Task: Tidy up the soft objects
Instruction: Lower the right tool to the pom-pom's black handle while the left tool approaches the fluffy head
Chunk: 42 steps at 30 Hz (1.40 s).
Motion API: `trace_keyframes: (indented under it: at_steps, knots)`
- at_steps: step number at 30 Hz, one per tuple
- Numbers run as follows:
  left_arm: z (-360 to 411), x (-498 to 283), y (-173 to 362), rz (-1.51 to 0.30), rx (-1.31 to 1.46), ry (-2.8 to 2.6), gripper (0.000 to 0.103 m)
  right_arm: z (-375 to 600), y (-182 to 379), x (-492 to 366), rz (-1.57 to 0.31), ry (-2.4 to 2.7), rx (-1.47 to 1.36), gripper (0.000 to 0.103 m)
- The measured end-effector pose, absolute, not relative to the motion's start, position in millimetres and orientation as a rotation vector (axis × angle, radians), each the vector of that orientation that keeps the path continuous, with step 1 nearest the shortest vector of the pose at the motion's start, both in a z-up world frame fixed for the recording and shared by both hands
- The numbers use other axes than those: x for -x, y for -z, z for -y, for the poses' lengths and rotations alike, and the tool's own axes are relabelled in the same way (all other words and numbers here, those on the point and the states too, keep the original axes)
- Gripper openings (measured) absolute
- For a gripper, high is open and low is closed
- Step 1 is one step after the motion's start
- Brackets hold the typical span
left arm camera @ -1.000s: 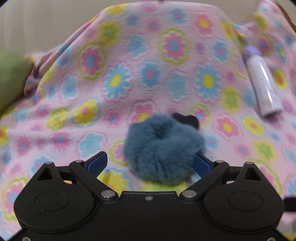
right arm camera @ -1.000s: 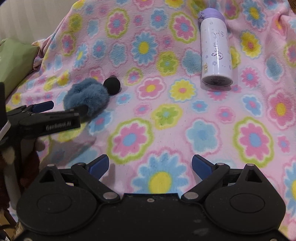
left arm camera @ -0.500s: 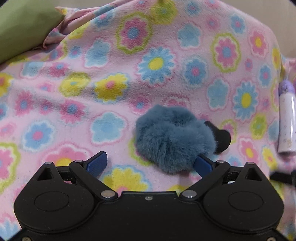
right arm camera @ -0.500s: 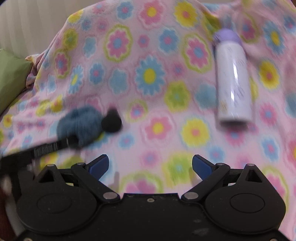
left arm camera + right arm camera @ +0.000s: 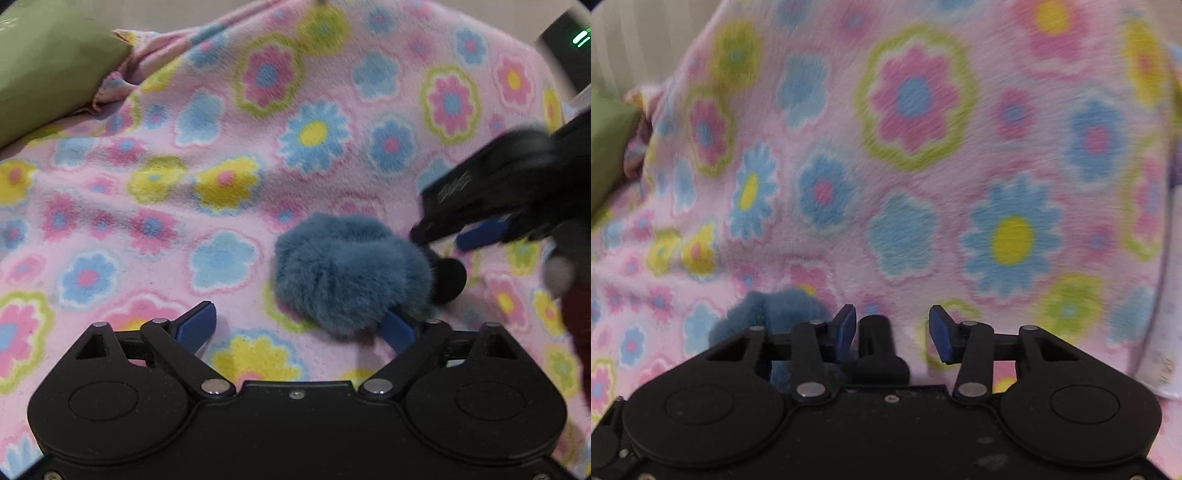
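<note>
A blue fluffy piece (image 5: 351, 273) lies on the flowered pink blanket (image 5: 221, 147). A black ball (image 5: 448, 280) touches its right side. My left gripper (image 5: 297, 325) is open and its jaws are closing. The fluff sits between them, against the right pad, with a wide gap to the left pad. My right gripper (image 5: 439, 238) reaches in from the right, just over the ball. In the right wrist view, which is blurred, the right gripper (image 5: 892, 328) has its jaws drawn in around the black ball (image 5: 875, 339). There the blue fluff (image 5: 775, 314) lies just left of its fingers.
A green cushion (image 5: 44, 62) lies at the blanket's far left edge. A white and purple bottle (image 5: 1171, 295) shows at the right edge of the right wrist view. A dark red sleeve (image 5: 580, 332) and a device with a green light (image 5: 576, 37) are at the right.
My right gripper has swung left from the open blanket to the fluff and ball, and its jaws have drawn in. It now shows in the left wrist view. The left jaws have narrowed slightly.
</note>
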<state>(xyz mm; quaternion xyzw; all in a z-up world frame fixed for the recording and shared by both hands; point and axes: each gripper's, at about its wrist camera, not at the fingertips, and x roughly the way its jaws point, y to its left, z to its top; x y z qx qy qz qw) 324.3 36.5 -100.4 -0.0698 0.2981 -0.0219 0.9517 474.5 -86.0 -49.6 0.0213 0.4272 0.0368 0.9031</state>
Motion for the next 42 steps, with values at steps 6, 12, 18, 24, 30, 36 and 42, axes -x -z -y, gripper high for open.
trace_keyframes:
  at_steps: [6,12,18,24,30,36,42]
  knots:
    - [-45.1,-321.6,100.0,-0.591,0.197,0.052,0.089,82.8,62.7,-476.4,-0.940,-0.072,-0.040,0.025]
    - [-46.0,-320.0,99.4,-0.584,0.202,0.047,0.089,119.7,50.6,-440.0,-0.925,-0.090,-0.159,0.024]
    - [-45.8,-320.0,99.0,-0.584,0.200,0.036,0.090,167.1,42.6,-375.8,-0.906,-0.081,-0.326,0.023]
    - [-45.2,-320.7,98.9,-0.592,0.193,0.031,0.090,198.4,58.9,-320.3,-0.890,-0.021,-0.406,0.023]
    - [-44.6,-322.1,99.2,-0.604,0.184,0.026,0.090,180.6,55.1,-309.5,-0.781,-0.046,-0.314,0.062]
    - [-43.6,-322.8,98.3,-0.613,0.178,0.016,0.090,146.7,67.7,-335.7,-0.800,-0.081,-0.167,0.061]
    - [-43.7,-322.8,97.6,-0.618,0.178,0.019,0.090,146.0,80.6,-338.9,-0.803,-0.069,-0.022,0.039]
